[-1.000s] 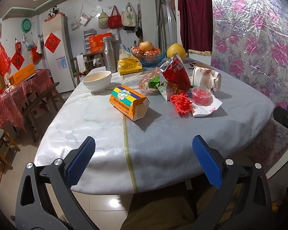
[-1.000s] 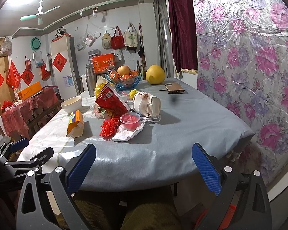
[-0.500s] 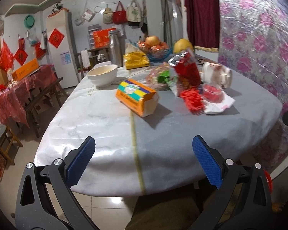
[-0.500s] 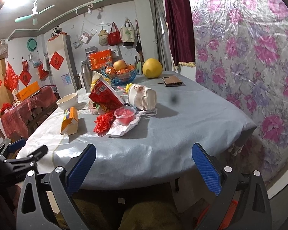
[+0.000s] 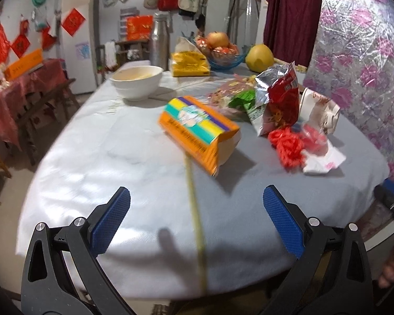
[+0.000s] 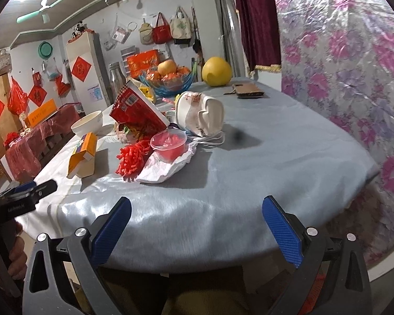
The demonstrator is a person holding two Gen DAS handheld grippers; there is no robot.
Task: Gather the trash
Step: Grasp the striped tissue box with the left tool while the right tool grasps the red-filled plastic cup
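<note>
Left hand-held gripper (image 5: 196,210): its blue pads are wide apart and hold nothing. It hangs over the near edge of the counter (image 5: 118,157), well short of the trash.

Right hand-held gripper (image 6: 197,218): wide apart too, and holding nothing. It sits at the near edge, facing the pile.

Trash pile: it lies in the middle of the counter, nearer the right edge than the left.

Orange box (image 5: 201,131): it lies on its side, alone, a little left of the pile. Its long way runs from the far left to the near right. The open end with the flap points at the near edge, toward the left hand-held gripper.

Red snack bag (image 6: 138,113): it stands tilted up in the pile, with its torn top pointing up and to the far side.

Red curly bit (image 6: 131,158): it touches the white paper (image 6: 165,166) at the near side of the pile.

Red cup (image 6: 169,143): it sits upright on the white paper.

White pot (image 6: 201,114): it lies tipped on its side just behind the cup.

Why held so: I think both pairs of pads are wide so they are ready to close on a piece. The box looks like the first pick, since it is nearest the left one.

Not trash, I think: the white bowl (image 5: 136,81) and the fruit bowl (image 6: 168,78) by the far edge.
</note>
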